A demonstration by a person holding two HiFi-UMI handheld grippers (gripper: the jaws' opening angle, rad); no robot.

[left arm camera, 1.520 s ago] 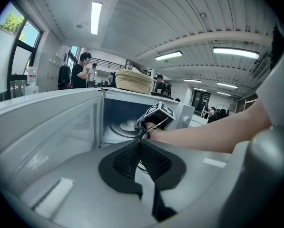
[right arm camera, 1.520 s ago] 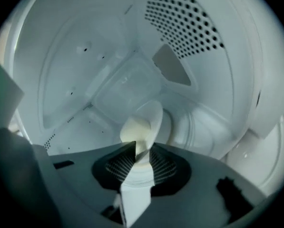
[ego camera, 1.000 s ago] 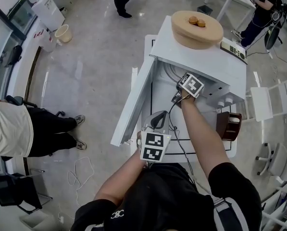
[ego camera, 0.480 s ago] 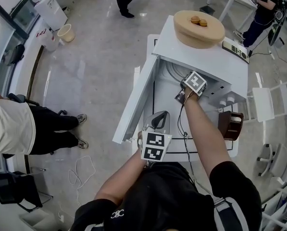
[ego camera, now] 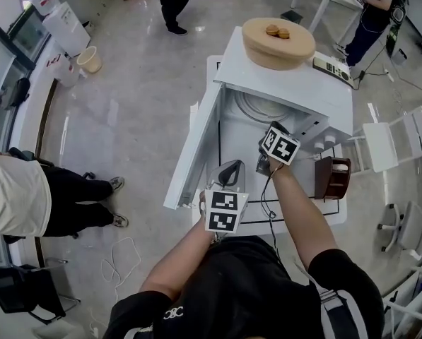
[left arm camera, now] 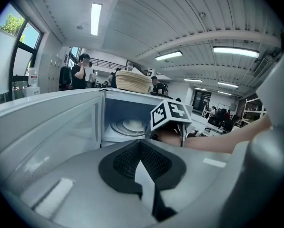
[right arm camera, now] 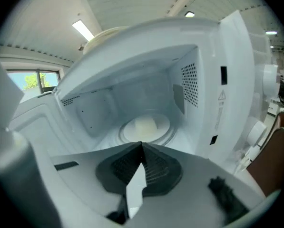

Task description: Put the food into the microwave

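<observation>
A white microwave (ego camera: 295, 87) stands with its door (ego camera: 193, 147) swung wide to the left. Inside, a pale lump of food (right arm camera: 144, 125) lies on the glass turntable (right arm camera: 127, 133), apart from both grippers. My right gripper (right arm camera: 142, 148) hangs just outside the cavity mouth, pointing in, its jaws shut with nothing between them; its marker cube (ego camera: 280, 145) shows from above. My left gripper (ego camera: 232, 169) stays lower, in front of the microwave near the door's free edge, jaws shut and empty (left arm camera: 141, 146). It looks at the turntable (left arm camera: 127, 126) and the right gripper's cube (left arm camera: 172, 115).
A round wooden bowl (ego camera: 290, 54) with two brown pieces (ego camera: 276, 31) sits on top of the microwave. A brown holder (ego camera: 332, 177) stands on the small table at the right. A person (ego camera: 27, 196) stands at the left; white chairs (ego camera: 401, 143) are at the right.
My right hand has drawn back out of the microwave's mouth toward me. The left gripper has kept its place.
</observation>
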